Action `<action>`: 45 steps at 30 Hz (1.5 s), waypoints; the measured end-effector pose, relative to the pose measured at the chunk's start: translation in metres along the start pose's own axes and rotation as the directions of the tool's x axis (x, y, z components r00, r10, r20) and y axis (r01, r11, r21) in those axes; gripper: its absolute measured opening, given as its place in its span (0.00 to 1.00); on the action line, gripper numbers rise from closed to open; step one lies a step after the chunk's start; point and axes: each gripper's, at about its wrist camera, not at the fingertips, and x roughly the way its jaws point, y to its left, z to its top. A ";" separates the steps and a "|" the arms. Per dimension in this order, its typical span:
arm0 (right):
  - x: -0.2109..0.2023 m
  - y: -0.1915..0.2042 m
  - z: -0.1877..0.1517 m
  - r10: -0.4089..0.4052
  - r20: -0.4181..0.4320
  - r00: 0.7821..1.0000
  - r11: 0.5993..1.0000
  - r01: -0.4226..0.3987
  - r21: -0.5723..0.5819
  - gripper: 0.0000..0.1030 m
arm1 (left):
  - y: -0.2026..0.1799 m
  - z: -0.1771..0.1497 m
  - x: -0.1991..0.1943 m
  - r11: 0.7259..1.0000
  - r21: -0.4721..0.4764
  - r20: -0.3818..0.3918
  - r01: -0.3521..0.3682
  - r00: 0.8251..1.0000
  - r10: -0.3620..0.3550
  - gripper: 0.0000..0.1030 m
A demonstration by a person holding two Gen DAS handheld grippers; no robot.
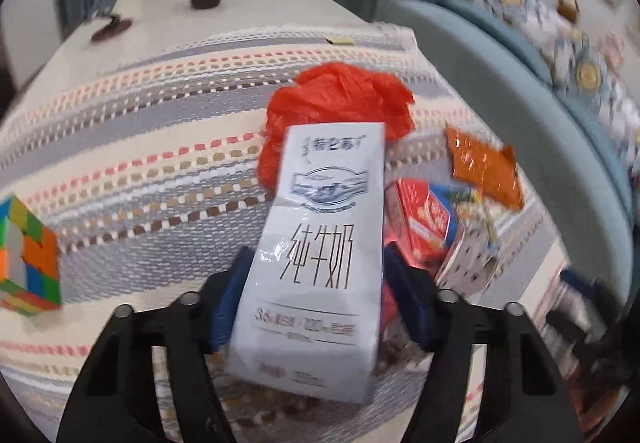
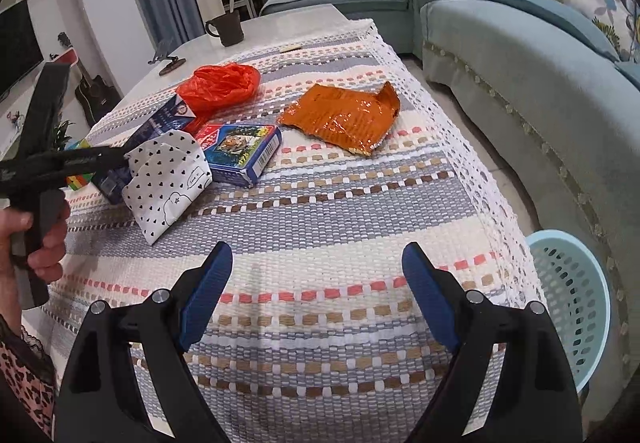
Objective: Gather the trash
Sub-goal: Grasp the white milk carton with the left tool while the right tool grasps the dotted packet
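Note:
My left gripper (image 1: 320, 283) is shut on a white milk carton (image 1: 320, 251) and holds it just above the striped tablecloth (image 1: 140, 163). Behind it lie a crumpled red plastic bag (image 1: 340, 99), an orange foil wrapper (image 1: 484, 167) and a red and blue card box (image 1: 424, 223). In the right wrist view the left gripper (image 2: 116, 159) holds the carton (image 2: 160, 123) beside a white heart-print paper (image 2: 168, 179). The red bag (image 2: 220, 83), card box (image 2: 240, 151) and orange wrapper (image 2: 344, 115) lie on the cloth. My right gripper (image 2: 316, 287) is open and empty over the near cloth.
A light blue plastic basket (image 2: 576, 303) stands on the floor right of the table, by the teal sofa (image 2: 520, 63). A dark mug (image 2: 228, 29) and a small stand (image 2: 168, 61) sit at the table's far end. A colour cube (image 1: 28, 259) lies at the left.

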 end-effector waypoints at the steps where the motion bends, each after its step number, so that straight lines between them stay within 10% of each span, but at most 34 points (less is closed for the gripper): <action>1: -0.001 0.001 0.000 0.005 0.005 1.000 1.000 -0.005 -0.007 0.80 | 0.001 -0.002 -0.002 1.000 -0.015 0.016 -0.002 1.000 0.002 0.52; 11: 0.003 0.046 0.021 0.094 -0.003 0.996 0.988 -0.094 -0.120 0.80 | -0.003 -0.060 -0.080 0.988 -0.135 0.172 -0.079 0.980 0.102 0.49; 23: 0.051 0.109 0.044 0.184 -0.166 0.969 0.975 -0.201 -0.093 0.59 | 0.025 -0.114 -0.109 0.938 -0.310 0.343 -0.153 0.903 0.260 0.50; 28: 0.065 0.128 0.047 0.173 -0.173 0.970 0.979 -0.188 -0.074 0.81 | 0.028 -0.116 -0.107 0.940 -0.314 0.328 -0.131 0.914 0.237 0.50; 34: 0.074 0.125 0.052 0.152 -0.174 0.973 0.985 -0.163 -0.050 0.79 | 0.035 -0.121 -0.110 0.935 -0.341 0.339 -0.100 0.914 0.221 0.50; 45: 0.048 0.110 0.044 0.155 -0.148 0.977 0.982 -0.169 -0.086 0.10 | 0.023 -0.116 -0.107 0.943 -0.300 0.323 -0.146 0.914 0.245 0.50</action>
